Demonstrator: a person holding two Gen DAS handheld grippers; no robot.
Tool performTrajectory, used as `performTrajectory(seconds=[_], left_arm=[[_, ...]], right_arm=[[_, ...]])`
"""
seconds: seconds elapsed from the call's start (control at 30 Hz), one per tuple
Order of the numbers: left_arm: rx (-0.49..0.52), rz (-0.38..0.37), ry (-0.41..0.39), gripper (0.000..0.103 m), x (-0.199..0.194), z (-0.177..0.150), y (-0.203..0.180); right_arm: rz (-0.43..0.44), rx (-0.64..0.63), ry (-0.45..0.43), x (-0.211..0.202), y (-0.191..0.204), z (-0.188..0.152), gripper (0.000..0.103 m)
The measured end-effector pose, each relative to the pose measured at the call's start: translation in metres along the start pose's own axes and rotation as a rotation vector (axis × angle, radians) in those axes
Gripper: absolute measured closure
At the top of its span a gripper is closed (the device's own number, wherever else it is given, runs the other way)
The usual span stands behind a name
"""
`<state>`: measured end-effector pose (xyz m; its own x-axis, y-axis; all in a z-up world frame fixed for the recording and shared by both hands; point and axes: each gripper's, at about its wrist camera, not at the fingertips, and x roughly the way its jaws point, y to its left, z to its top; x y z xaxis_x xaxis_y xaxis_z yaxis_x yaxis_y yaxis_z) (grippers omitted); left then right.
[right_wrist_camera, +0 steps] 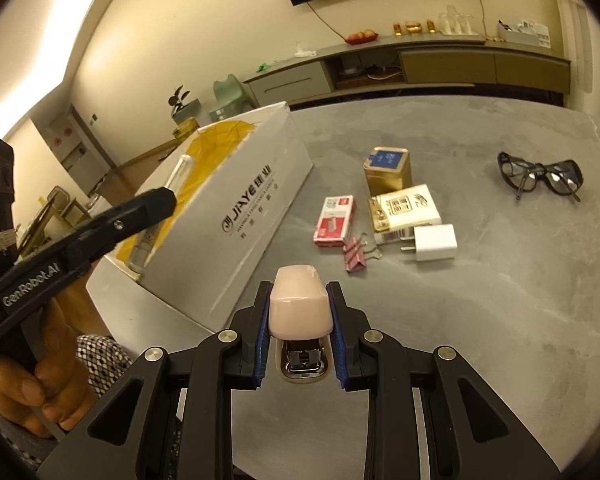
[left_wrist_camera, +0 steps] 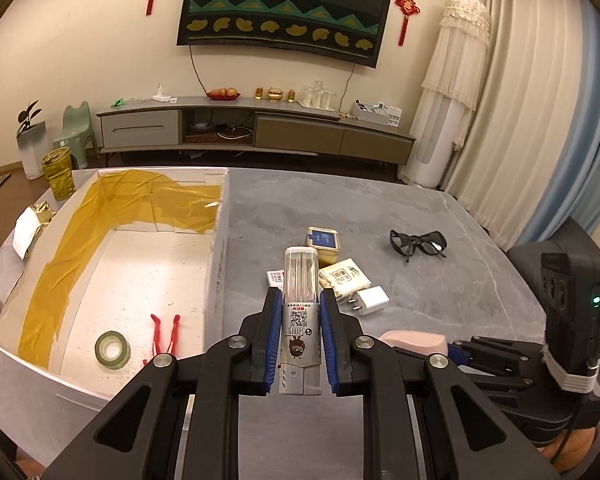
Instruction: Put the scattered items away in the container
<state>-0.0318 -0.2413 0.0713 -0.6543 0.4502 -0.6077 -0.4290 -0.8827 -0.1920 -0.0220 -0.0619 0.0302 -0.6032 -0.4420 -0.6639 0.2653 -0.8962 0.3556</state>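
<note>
Over the near edge of the grey worktop [right_wrist_camera: 500, 300], both tools are loaded. Left tool [left_wrist_camera: 300, 316]: blue pads clamped on the lower, labelled half of a clear tube [left_wrist_camera: 300, 280], which sticks out forward along the fingers; gripping the opaque base probably gives a firmer hold than the clear cap. The right wrist view shows that tube held in the air beside the open white box [left_wrist_camera: 148, 272], not yet over its floor. Right tool [right_wrist_camera: 300, 320]: pads closed across the sides of a pink stapler [right_wrist_camera: 300, 304], metal mouth facing the camera, lifted clear of the surface.

Box floor holds a green tape roll [left_wrist_camera: 113, 350] and a red clip [left_wrist_camera: 165, 336]; yellow tape lines its inner walls.

Not yet tidied, clustered mid-worktop: gold tin [right_wrist_camera: 388, 170], white packet [right_wrist_camera: 406, 208], red-and-white staple box [right_wrist_camera: 336, 220], pink binder clip [right_wrist_camera: 356, 254], white charger [right_wrist_camera: 434, 242]. Dark glasses [right_wrist_camera: 540, 174] lie well apart, to the right.

Judgement: carrying two items at once saves a trip; both need release over the box next.
</note>
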Motion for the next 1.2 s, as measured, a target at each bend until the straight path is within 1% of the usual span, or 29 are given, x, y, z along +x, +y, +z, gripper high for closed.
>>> performTrajectory(seconds=[0.2, 0.33, 0.43, 0.63, 0.83, 0.9, 0.97, 1.03, 1.2], left_arm=[[-0.009, -0.009, -0.017, 0.083, -0.005, 0.006, 0.014], [-0.008, -0.016, -0.006, 0.083, 0.000, 0.012, 0.021], [-0.006, -0.019, -0.014, 0.083, 0.001, 0.017, 0.027], [-0.017, -0.032, -0.014, 0.083, -0.001, 0.021, 0.039], [-0.079, -0.058, 0.006, 0.083, 0.000, 0.023, 0.058], [-0.082, -0.063, 0.003, 0.083, -0.004, 0.024, 0.062], [-0.073, -0.059, -0.007, 0.083, -0.007, 0.025, 0.065], [-0.087, -0.058, -0.005, 0.083, -0.008, 0.027, 0.074], [-0.103, -0.045, -0.010, 0.083, -0.014, 0.030, 0.094]], right_arm=[[-0.003, -0.045, -0.005, 0.005, 0.024, 0.009, 0.076], [-0.003, -0.031, 0.041, 0.026, 0.025, 0.009, 0.076], [-0.001, -0.033, 0.052, 0.031, 0.029, 0.012, 0.076], [-0.002, -0.051, 0.045, 0.029, 0.040, 0.018, 0.076], [-0.002, -0.071, 0.035, 0.026, 0.054, 0.027, 0.076], [-0.005, -0.099, 0.037, 0.028, 0.061, 0.029, 0.076], [-0.011, -0.106, 0.049, 0.034, 0.065, 0.030, 0.076], [-0.004, -0.103, 0.057, 0.038, 0.068, 0.033, 0.076], [0.001, -0.140, 0.036, 0.033, 0.085, 0.043, 0.076]])
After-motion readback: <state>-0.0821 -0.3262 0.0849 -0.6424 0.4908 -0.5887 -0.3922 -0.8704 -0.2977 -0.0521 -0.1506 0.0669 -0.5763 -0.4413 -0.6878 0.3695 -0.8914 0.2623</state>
